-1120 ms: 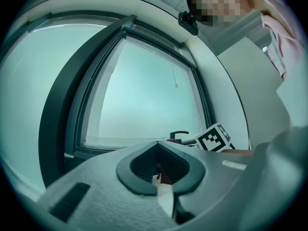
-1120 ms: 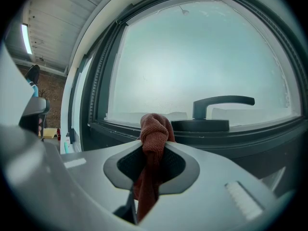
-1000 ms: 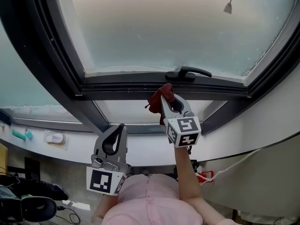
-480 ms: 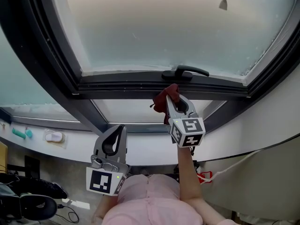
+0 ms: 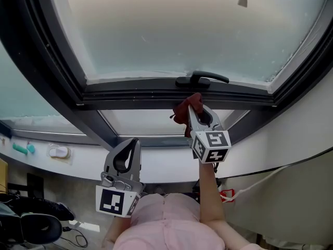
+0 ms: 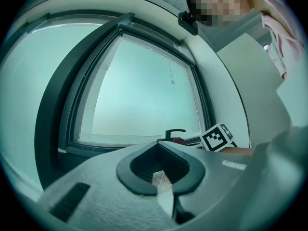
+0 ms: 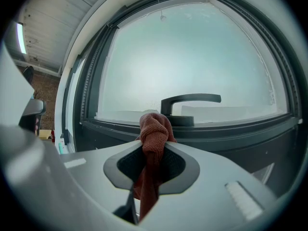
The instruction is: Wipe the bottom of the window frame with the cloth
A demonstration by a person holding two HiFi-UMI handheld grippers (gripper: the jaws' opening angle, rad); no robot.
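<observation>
The cloth (image 7: pixel 153 134) was rough red terry, the window frame (image 5: pixel 145 96) smooth matt dark metal, the pane (image 5: pixel 171 30) frosted glass.

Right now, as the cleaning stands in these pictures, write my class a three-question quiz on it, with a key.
1. True or false: the right gripper is shut on the red cloth.
2. Which thing is the cloth's tip closest to? A) the window handle B) the hanging cord pull C) the floor
3. What does the left gripper hold?

Key: 1 true; 2 A; 3 nothing, its jaws are together and empty.
</observation>
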